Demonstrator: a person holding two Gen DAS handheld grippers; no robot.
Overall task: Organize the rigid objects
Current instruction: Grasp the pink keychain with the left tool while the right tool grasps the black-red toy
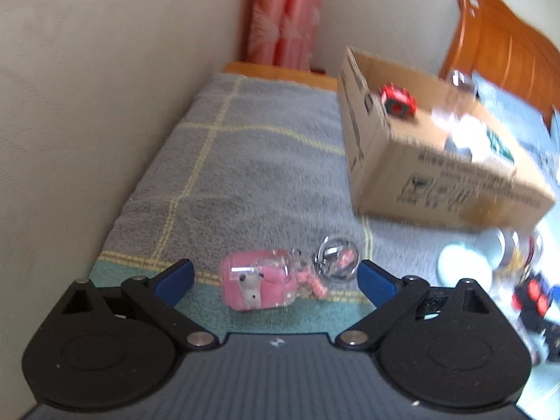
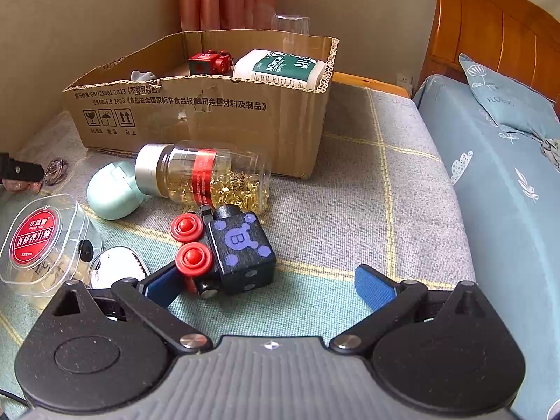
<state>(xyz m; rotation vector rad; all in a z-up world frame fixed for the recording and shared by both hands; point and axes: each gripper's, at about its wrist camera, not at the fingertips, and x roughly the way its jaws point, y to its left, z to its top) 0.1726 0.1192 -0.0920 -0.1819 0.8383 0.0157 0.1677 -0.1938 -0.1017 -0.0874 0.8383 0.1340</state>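
In the left wrist view the cardboard box (image 1: 437, 161) and its contents are smeared by blur. The black toy cube (image 1: 535, 297) is cut off at the right edge. In the right wrist view, the box's near wall hides most of a white object (image 2: 142, 76).

I see a grey checked blanket (image 2: 350, 210) carrying everything — a cardboard box (image 2: 210, 119) beyond my right tool, a capsule jar (image 2: 206, 175), black toy block (image 2: 238, 248) and pink keychain (image 1: 259, 285) nearer.
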